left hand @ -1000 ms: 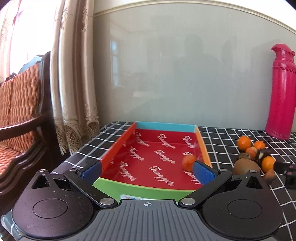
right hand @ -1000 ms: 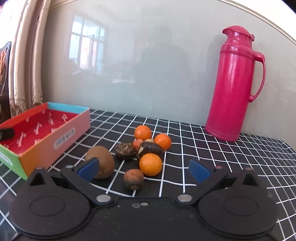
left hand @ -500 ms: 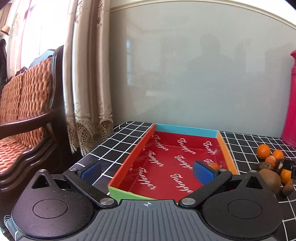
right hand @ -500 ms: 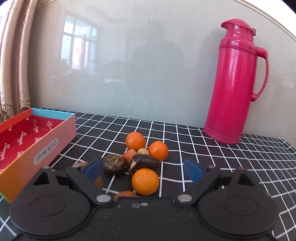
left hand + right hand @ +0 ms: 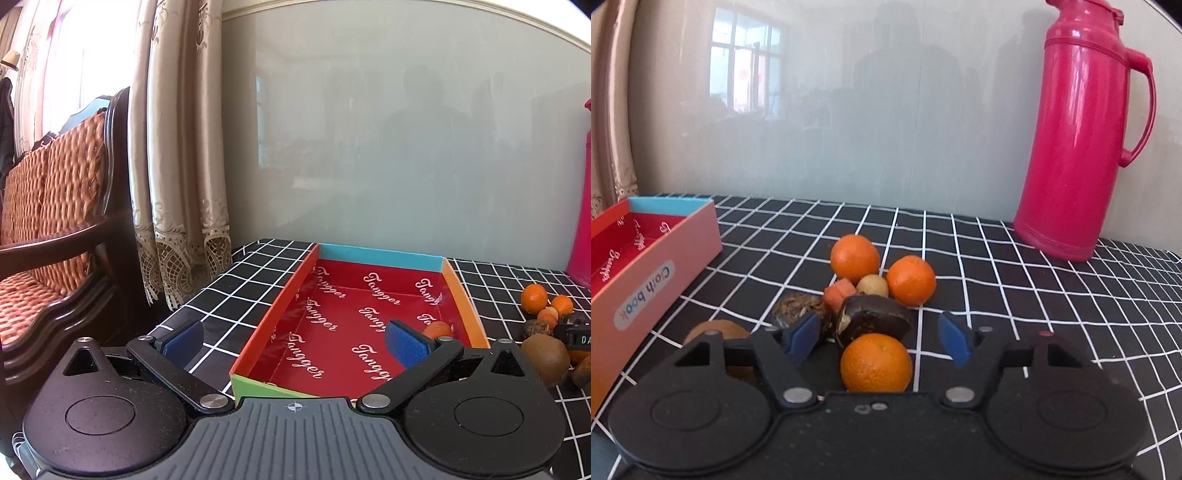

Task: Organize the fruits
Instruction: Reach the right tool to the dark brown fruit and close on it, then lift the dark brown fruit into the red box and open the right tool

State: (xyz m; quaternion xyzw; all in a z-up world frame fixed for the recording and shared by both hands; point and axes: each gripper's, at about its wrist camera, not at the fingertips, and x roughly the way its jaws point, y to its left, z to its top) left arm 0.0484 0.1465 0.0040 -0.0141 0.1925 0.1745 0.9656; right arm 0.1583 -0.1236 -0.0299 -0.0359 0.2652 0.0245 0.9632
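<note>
In the right wrist view a small pile of fruit lies on the checked tablecloth. My right gripper (image 5: 879, 339) is over the pile with its jaws closing. An orange (image 5: 875, 363) and a dark brown fruit (image 5: 875, 319) sit between the fingers, and the pads touch neither. Two more oranges (image 5: 855, 258) (image 5: 910, 280) lie behind, and a kiwi (image 5: 718, 330) is half hidden by the left finger. In the left wrist view my left gripper (image 5: 293, 343) stands open over the near end of the red box (image 5: 458, 291). One orange fruit (image 5: 437, 329) rests inside, beside the right fingertip.
A tall pink thermos (image 5: 1082, 147) stands at the back right against the pale wall. A wooden chair with a woven cushion (image 5: 48, 206) and a lace curtain (image 5: 177, 184) are past the table's left edge. The fruit pile (image 5: 545, 332) lies right of the box.
My right gripper moved forward over the fruit pile and its jaws narrowed around the near orange. The left gripper drifted left, so the box now sits further right in its view.
</note>
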